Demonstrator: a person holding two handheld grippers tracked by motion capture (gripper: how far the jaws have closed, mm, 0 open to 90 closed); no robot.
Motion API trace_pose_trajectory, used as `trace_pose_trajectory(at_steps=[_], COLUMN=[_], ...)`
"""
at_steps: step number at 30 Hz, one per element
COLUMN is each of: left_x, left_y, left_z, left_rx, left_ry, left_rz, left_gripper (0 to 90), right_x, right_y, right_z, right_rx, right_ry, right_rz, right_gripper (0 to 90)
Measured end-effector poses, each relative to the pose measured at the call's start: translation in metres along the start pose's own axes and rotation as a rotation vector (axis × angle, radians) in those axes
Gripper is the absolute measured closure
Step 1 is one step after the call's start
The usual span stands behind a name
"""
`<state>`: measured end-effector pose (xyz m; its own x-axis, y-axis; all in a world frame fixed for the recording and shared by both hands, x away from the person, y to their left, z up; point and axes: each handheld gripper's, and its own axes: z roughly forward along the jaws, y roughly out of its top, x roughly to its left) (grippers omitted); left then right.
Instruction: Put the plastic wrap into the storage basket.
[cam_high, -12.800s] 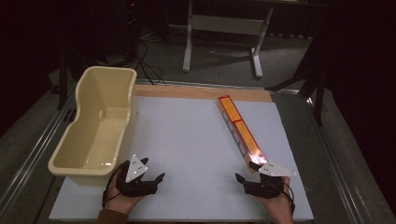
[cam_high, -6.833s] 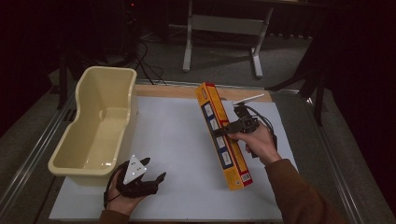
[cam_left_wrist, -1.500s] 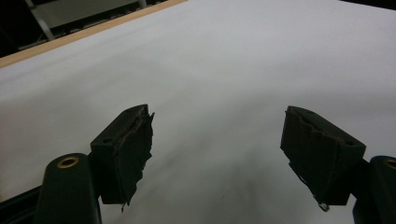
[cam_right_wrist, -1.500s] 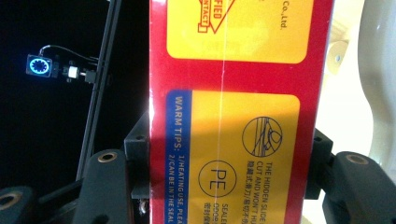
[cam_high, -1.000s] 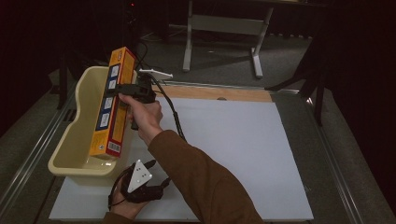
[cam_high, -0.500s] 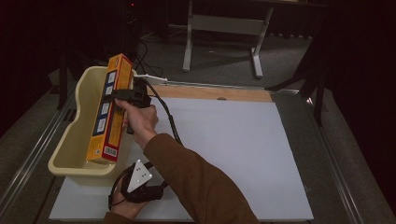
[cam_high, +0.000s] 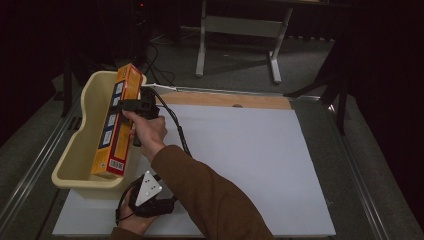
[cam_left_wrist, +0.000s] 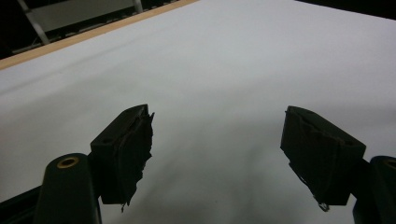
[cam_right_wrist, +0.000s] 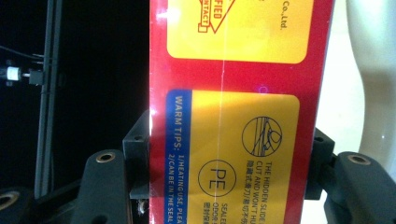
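A long orange and red box (cam_high: 116, 122) hangs over the cream plastic tub (cam_high: 75, 150), its lower end down near the tub's front rim. My right gripper (cam_high: 131, 105) is shut on the box around its upper half. In the right gripper view the box (cam_right_wrist: 243, 107) fills the space between both jaws, with the tub's cream wall (cam_right_wrist: 359, 56) behind it. My left gripper (cam_high: 145, 197) rests on the white sheet at the front left, and in the left gripper view (cam_left_wrist: 217, 154) it stands open with nothing between its jaws.
The white sheet (cam_high: 250, 160) covers the table, with a wooden strip (cam_high: 230, 99) along its far edge. A metal stand (cam_high: 240, 30) sits on the dark floor beyond. Rails run along both sides of the table.
The right gripper has carried the box a little lower and further over the tub. The left gripper has stayed in place.
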<state>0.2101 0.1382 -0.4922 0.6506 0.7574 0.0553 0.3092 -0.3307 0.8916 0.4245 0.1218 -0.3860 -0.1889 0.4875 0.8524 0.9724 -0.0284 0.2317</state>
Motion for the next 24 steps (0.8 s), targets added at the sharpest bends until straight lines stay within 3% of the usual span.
trace_pose_trajectory(at_steps=[13, 19, 24], left_x=[-0.0002, -0.0001, 0.0004], left_y=[-0.0001, -0.0002, -0.0003], left_z=[0.0003, 0.0004, 0.0003], left_rx=[-0.002, -0.006, 0.0], left_ry=[-0.001, -0.001, 0.002], left_rz=[-0.006, -0.012, -0.007], left_gripper=[24.5, 24.5, 24.5], right_x=[0.0025, -0.0015, -0.0011], right_y=[-0.0058, -0.0072, -0.0058], right_z=[0.0035, 0.0082, 0.0068], right_rx=[-0.006, 0.011, 0.023], right_ry=[-0.025, -0.043, -0.071], right_rz=[-0.009, 0.016, -0.009], right_gripper=[37.5, 36.7, 32.0])
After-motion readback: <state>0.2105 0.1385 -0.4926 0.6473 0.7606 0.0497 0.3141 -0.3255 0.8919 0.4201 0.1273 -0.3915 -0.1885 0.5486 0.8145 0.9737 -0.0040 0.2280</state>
